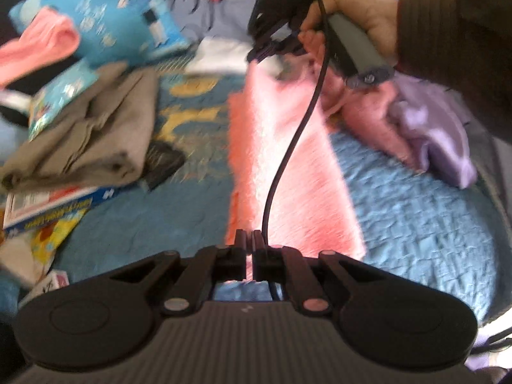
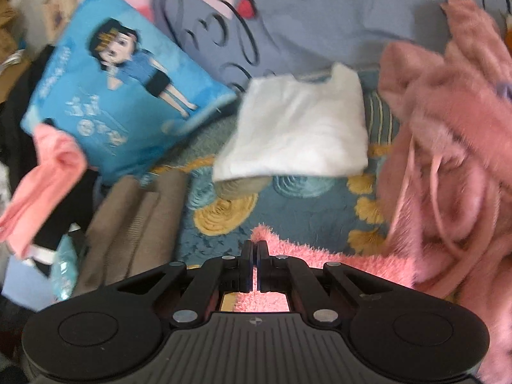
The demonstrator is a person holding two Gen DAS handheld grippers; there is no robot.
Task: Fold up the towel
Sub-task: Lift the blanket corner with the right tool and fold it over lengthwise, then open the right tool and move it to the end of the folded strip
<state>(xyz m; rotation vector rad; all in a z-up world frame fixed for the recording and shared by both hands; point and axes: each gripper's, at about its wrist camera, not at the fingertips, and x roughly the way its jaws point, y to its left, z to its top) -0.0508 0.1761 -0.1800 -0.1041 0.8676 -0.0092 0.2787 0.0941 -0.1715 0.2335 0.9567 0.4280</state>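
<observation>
- The pink towel (image 1: 288, 166) lies as a long fluffy strip across the blue quilted bed cover (image 1: 416, 211), stretched between the two claws, its pile shaggy and its edges blurred.
- The left claw (image 1: 249, 240) has its jaws pressed together on the near end of the towel, with pink fabric showing just behind the fingers.
- The right claw (image 2: 255, 249) is likewise closed, pinching the towel's far corner (image 2: 272, 240); in the left wrist view a hand (image 1: 361, 22) in a dark sleeve holds this tool above that end.
- A black cable (image 1: 288, 147) hangs over the towel from the right tool.
- Beside the towel lie a grey folded garment (image 1: 89, 137), a white folded cloth (image 2: 297, 128) and a blue cushion with a cartoon figure (image 2: 128, 96).
- A lilac cloth (image 1: 438, 140) and what seems a fuzzy pink robe (image 2: 448, 147) sit to the right; blur makes this hard to confirm.
- No containers are visible.
</observation>
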